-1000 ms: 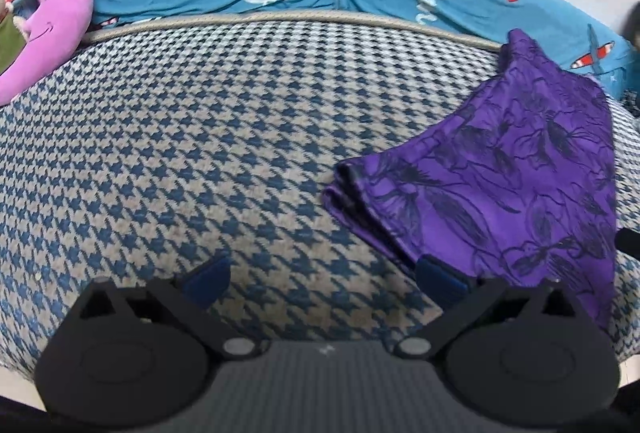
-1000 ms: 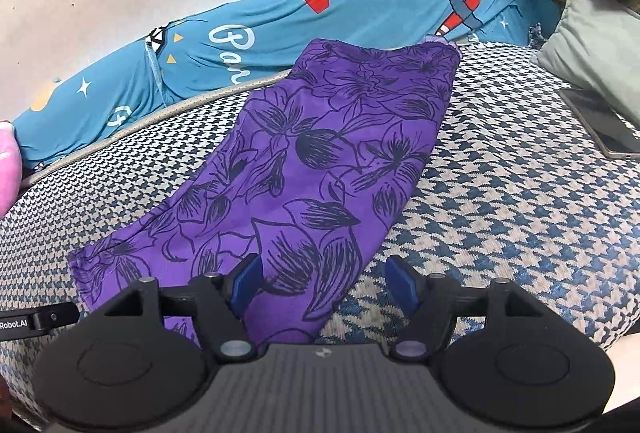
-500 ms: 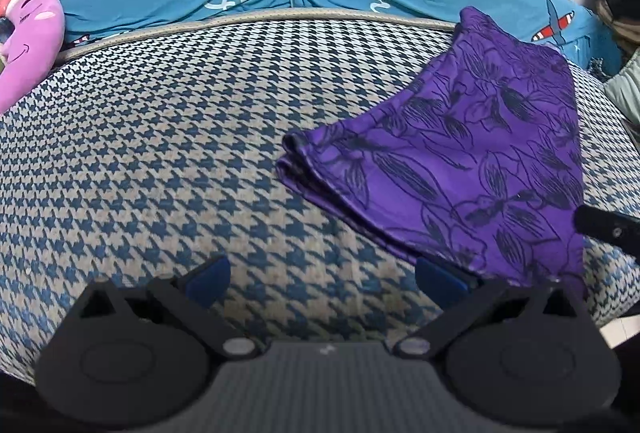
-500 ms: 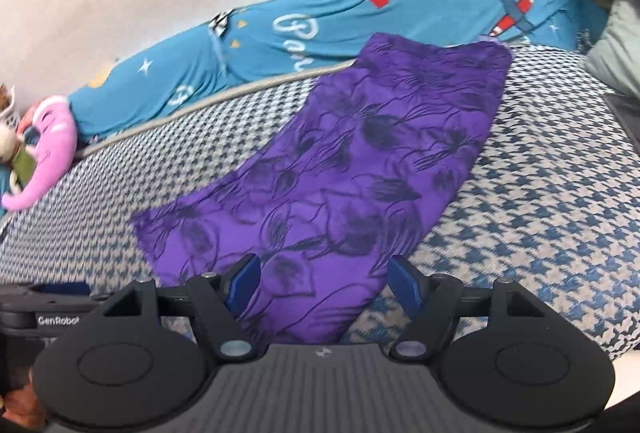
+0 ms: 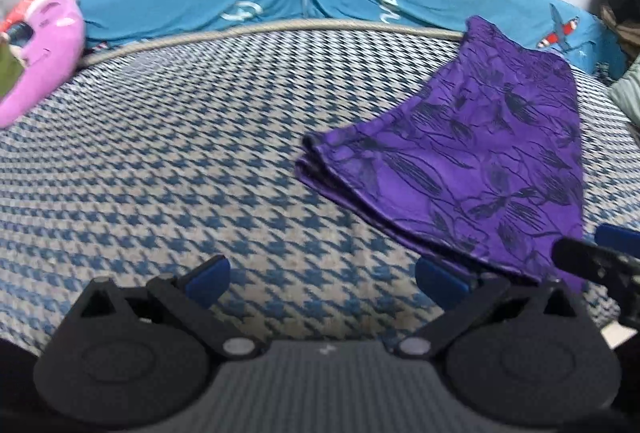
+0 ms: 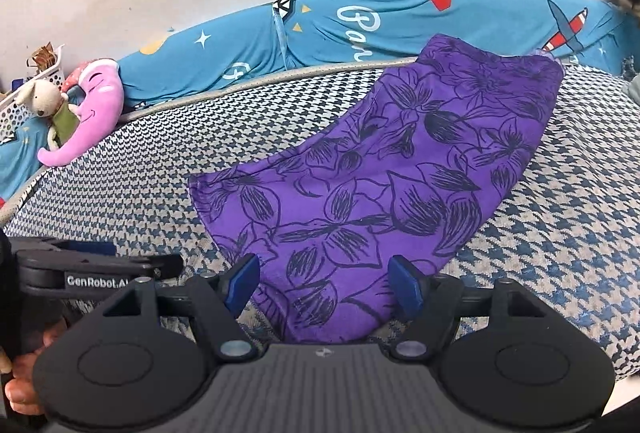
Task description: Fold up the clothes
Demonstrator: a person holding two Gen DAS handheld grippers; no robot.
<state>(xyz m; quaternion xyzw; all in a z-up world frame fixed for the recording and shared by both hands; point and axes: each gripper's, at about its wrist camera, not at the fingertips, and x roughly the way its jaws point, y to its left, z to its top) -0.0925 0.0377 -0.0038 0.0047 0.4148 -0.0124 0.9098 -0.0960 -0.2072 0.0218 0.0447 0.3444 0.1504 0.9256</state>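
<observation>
The bed [image 5: 168, 161], covered in a blue-and-cream check, fills both views, with a bright blue printed quilt [image 6: 320, 29] bunched along the wall. A purple flowered garment [image 6: 400, 185] lies flat on the bed, running from the near edge back to the quilt. Its left end shows doubled layers in the left view [image 5: 460, 161], so it looks folded lengthwise at least once. That would fit a piece partway through folding or one already laid down finished.

The cloth looks thin and slippery. If one tong pinches only the top layer, the layers could slide apart and the fold would skew. A lift from one end alone could drag the whole piece across the check cover.

The right tongs [image 6: 324, 281] sit low over the near end of the garment, wide open, one finger each side of the cloth and nothing gripped. The left tongs [image 5: 324, 277] are also spread wide and empty, held level over bare cover, the right-hand finger just at the garment's edge. A pink plush toy [image 6: 94, 105] rests far left.
</observation>
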